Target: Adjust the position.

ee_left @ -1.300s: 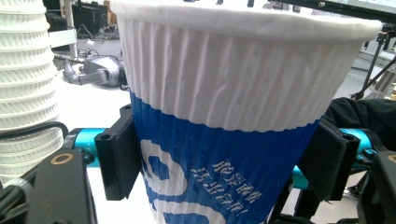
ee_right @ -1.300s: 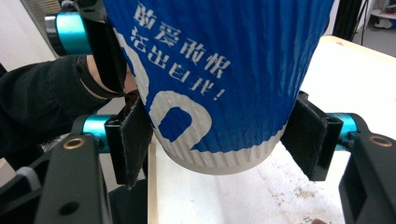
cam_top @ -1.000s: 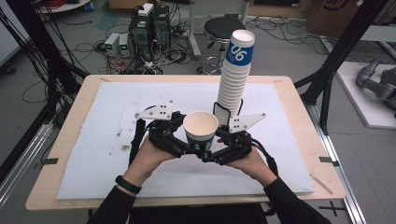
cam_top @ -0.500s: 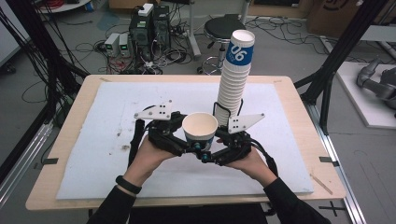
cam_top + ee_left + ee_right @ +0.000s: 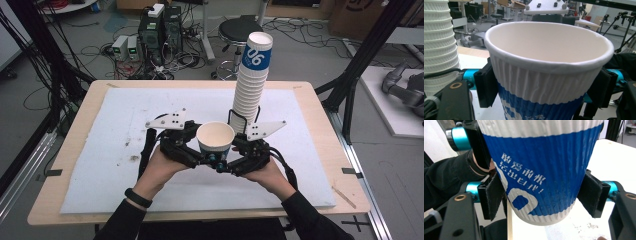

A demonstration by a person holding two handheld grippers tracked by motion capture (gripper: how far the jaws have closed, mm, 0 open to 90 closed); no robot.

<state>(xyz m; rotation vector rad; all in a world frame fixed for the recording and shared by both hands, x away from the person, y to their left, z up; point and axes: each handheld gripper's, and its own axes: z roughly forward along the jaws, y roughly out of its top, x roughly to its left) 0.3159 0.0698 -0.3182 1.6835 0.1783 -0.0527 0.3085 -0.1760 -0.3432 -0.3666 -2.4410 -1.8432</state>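
Note:
A white and blue ribbed paper cup (image 5: 215, 143) stands upright and open-topped between my two hands, just above the white mat. My left gripper (image 5: 198, 153) comes at it from the left and my right gripper (image 5: 234, 158) from the right. In the left gripper view the cup (image 5: 544, 75) sits between the black pads (image 5: 485, 85), which press its upper wall below the rim. In the right gripper view the pads (image 5: 492, 196) clamp the cup (image 5: 536, 170) lower down, on its blue printed band. Both grippers are shut on the cup.
A tall stack of the same cups (image 5: 252, 85) stands on the mat just behind the right gripper, and shows at the left edge as the stack (image 5: 439, 45). The white mat (image 5: 115, 125) covers the wooden table (image 5: 320, 110). Dark crumbs (image 5: 132, 157) lie left of my left hand.

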